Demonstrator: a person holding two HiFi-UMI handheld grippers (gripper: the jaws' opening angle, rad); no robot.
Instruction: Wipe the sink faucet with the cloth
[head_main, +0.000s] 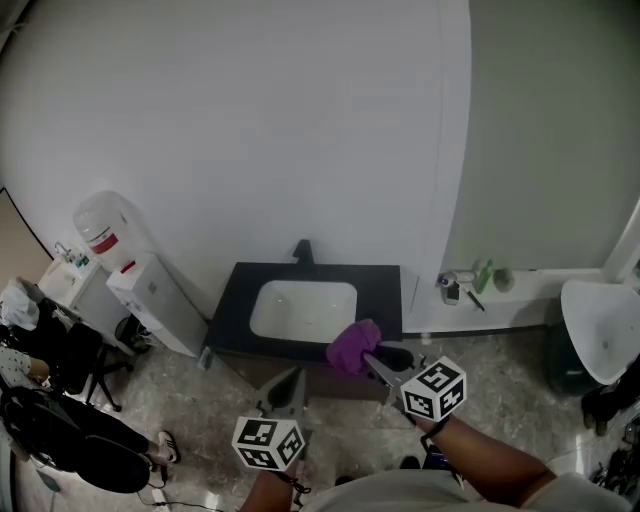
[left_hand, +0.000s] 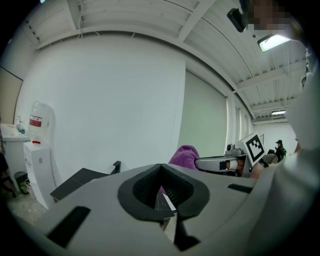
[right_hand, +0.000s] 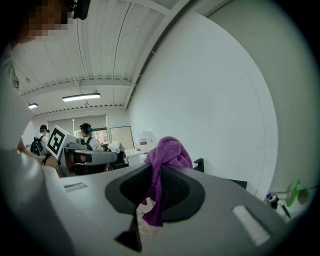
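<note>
Cloth, purple and bunched into a loose ball, is pinched between the jaws of the right tongs, most of it bulging above and past the tips and a short tail hanging below. That probably leaves a soft pad out front to meet the metal first. The left tongs sit just to the left of the right pair and a little further back, jaws drawn together with nothing between them, apparently kept out of the way as a spare. Both point toward the dark worktop ahead. The cloth hangs over its near right edge, and the black faucet stands well beyond the tips at the far edge, untouched, so wiping looks not yet begun. Between the tongs and the faucet lies the white sink basin, which appears to hold nothing. Far off to the left of the left tongs a water dispenser carries a bottle whose fill I cannot tell.
</note>
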